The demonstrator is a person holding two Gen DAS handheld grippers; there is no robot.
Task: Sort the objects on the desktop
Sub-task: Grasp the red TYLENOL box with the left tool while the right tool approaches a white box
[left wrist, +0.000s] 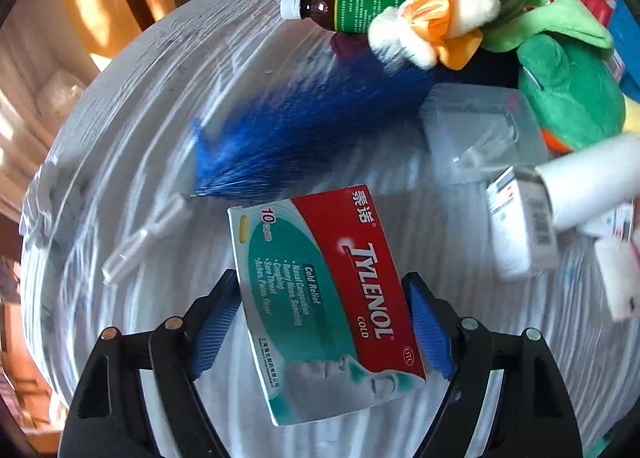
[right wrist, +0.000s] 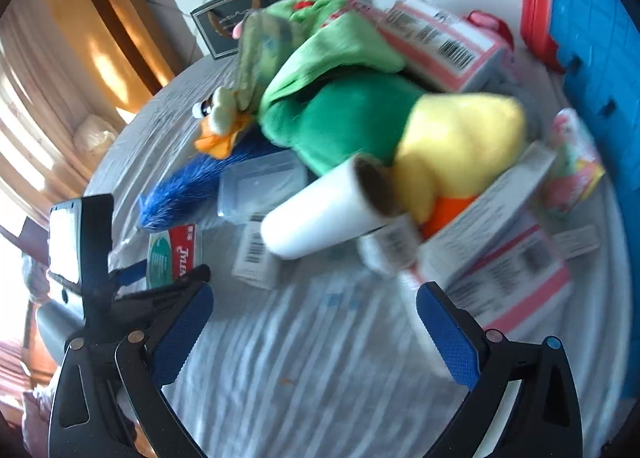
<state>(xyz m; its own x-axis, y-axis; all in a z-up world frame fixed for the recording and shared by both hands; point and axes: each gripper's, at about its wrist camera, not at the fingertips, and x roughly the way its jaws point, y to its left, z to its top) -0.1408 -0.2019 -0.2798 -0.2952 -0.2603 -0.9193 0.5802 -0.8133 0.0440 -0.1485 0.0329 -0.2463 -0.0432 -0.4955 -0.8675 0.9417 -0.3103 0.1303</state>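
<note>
**Holding the cold-medicine box over a crowded table**

Gripping across its width, the left gripper (left wrist: pixel 324 328) has its blue pads pressed on both long edges of the Tylenol box (left wrist: pixel 320 298) — jaws spread wide, box tilted above the white cloth (left wrist: pixel 140 138). The right gripper (right wrist: pixel 314 332) stands with its jaws spread and nothing between them, above bare cloth at the near side.

Beyond the held box lie a blue feather duster (left wrist: pixel 280 138) and a clear plastic case (left wrist: pixel 480 130). A brown bottle (left wrist: pixel 344 10) lies on its side at the far edge, touching a green plush duck (right wrist: pixel 360 118). A white roll (right wrist: pixel 320 210) leans against the duck, with barcoded cartons (right wrist: pixel 500 258) crowded to the right — some blurred.

Open cloth remains near and left; a blue crate (right wrist: pixel 592 58) walls the far right.
</note>
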